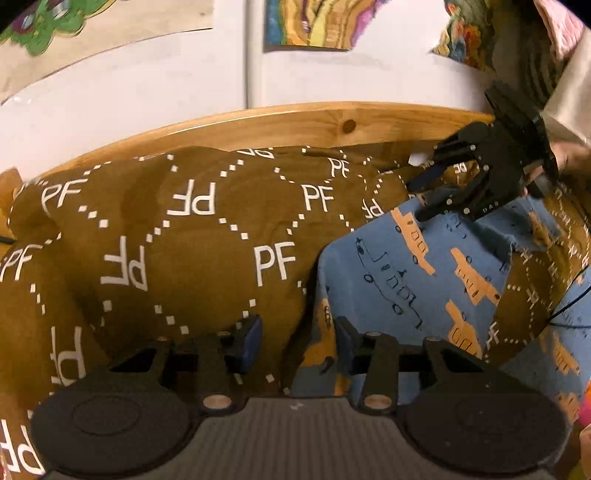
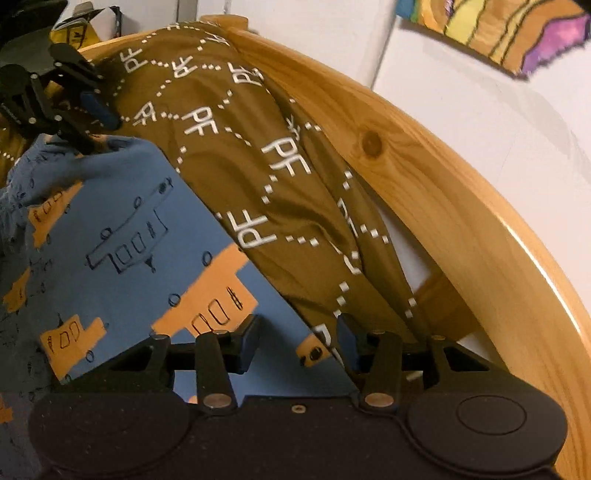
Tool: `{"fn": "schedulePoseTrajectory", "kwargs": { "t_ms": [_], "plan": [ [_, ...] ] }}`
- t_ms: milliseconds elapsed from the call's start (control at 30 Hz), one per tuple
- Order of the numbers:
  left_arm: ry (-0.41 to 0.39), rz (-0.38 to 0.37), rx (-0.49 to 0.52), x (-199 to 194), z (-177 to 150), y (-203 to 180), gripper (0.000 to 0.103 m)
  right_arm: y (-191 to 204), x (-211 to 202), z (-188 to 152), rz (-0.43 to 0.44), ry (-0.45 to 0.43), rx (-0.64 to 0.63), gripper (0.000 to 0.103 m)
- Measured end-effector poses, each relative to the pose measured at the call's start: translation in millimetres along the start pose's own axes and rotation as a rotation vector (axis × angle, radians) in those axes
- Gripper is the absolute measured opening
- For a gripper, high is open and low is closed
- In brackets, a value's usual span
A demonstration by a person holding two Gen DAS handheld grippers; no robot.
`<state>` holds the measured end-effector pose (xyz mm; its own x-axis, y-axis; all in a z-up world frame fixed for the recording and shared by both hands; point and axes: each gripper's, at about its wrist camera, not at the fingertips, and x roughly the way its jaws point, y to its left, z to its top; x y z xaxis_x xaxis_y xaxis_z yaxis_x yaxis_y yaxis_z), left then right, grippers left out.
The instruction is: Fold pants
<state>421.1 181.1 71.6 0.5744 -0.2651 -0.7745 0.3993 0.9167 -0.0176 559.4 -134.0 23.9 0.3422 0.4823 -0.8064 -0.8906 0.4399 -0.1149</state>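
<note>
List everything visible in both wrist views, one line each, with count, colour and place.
pants: one, blue with orange vehicle print, lying on the blanket
blanket: one, brown with white PF lettering, spread over the bed
bed rail: one, light wood, along the wall side
wall: white, behind the rail
pictures: several, multicoloured, on the wall
left gripper: black, fingers open, at the pants' edge
right gripper: black, fingers open, over the pants' edge near the rail
</note>
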Motion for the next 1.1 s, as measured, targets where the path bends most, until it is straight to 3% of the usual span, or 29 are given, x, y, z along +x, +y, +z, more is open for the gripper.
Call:
{"fn": "schedulePoseTrajectory", "kwargs": {
  "t_ms": [33, 100, 233, 333, 400, 567, 933, 1100],
  "plan": [
    [0.008, 0.021, 0.014, 2.4, 1.2, -3.8, 0.027, 0.5, 1.7, 0.2, -0.004, 0.006, -0.008, 0.047],
    [0.024, 0.066, 0.021, 5.5, 3.5, -6.5, 0.013, 2.6, 3.4, 0.8, -0.017, 0.016, -0.031, 0.046],
    [0.032, 0.102, -0.068, 7.2, 8.7, -0.9, 0.003, 8.9, 6.7, 2.9, -0.045, 0.046, -0.092, 0.042],
    [0.012, 0.145, -0.026, 6.0, 7.3, -10.1, 0.001, 13.0, 10.9, 2.0, -0.056, 0.071, -0.112, 0.041],
    [-0.009, 0.192, 0.011, 5.4, 5.9, -20.0, 0.000, 14.6, 12.9, -1.0, -0.060, 0.081, -0.112, 0.035],
    [-0.055, 0.301, 0.085, -1.0, 0.6, -43.0, 0.000, 27.9, 10.8, -8.0, -0.116, 0.056, -0.119, 0.002],
    [-0.214, 0.456, 0.274, -32.4, -23.3, -89.8, 0.000, 94.8, -49.2, -49.0, -0.377, -0.136, -0.103, 0.001],
    [-0.284, 0.495, 0.339, -53.0, -42.1, -115.4, 0.000, 127.7, -85.1, -67.9, -0.437, -0.200, -0.094, 0.001]
  ]
}}
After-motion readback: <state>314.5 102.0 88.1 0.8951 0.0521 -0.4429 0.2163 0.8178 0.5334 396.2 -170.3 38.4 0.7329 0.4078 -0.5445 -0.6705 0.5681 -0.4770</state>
